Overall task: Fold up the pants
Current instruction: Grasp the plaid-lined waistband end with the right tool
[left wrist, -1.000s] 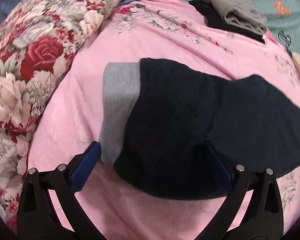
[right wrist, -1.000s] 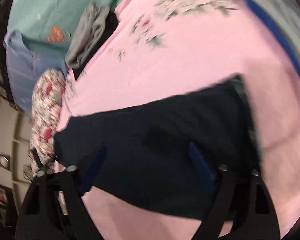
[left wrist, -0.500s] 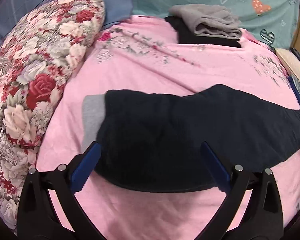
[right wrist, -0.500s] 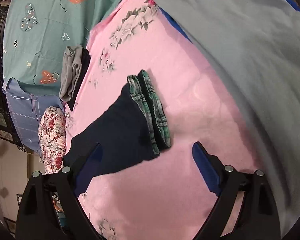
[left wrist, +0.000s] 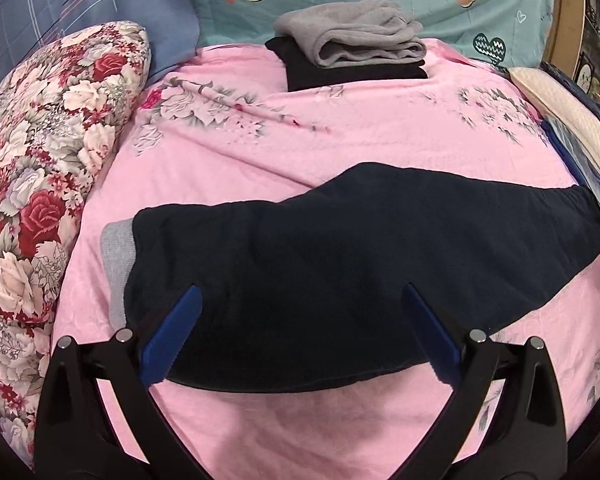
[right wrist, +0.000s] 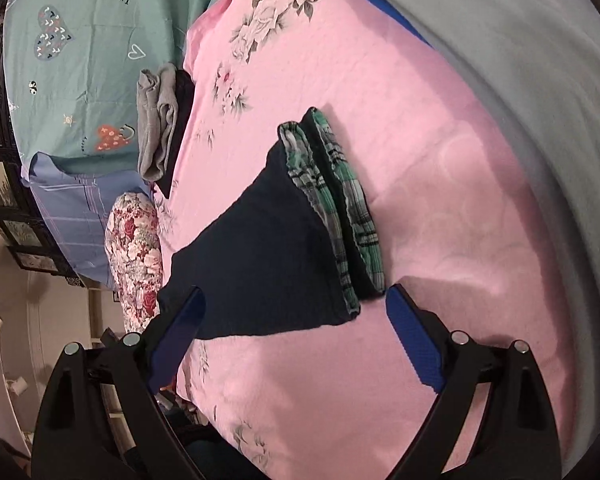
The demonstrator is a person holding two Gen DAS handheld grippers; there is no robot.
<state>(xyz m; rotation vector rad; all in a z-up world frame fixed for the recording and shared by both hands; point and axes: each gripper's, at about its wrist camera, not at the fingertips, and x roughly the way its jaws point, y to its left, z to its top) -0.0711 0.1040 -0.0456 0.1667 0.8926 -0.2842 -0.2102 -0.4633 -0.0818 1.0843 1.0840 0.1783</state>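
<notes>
— Since the dark pants (left wrist: 340,280) lie folded lengthwise across the middle of the pink bed sheet (left wrist: 300,432), what could spoil your next fold?

— Thick, fleecy cloth; pinch one layer and your stack slides apart. The grey cuff (left wrist: 118,264) sits left of centre, the plaid waistband (right wrist: 336,216) mid-frame. Your left tongs (left wrist: 300,336) and right tongs (right wrist: 296,336) gape wide, holding nothing. Mind the folded grey stack (left wrist: 352,36) at the top.

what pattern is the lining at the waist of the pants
Green plaid lining, clearest in the right wrist view.
</notes>
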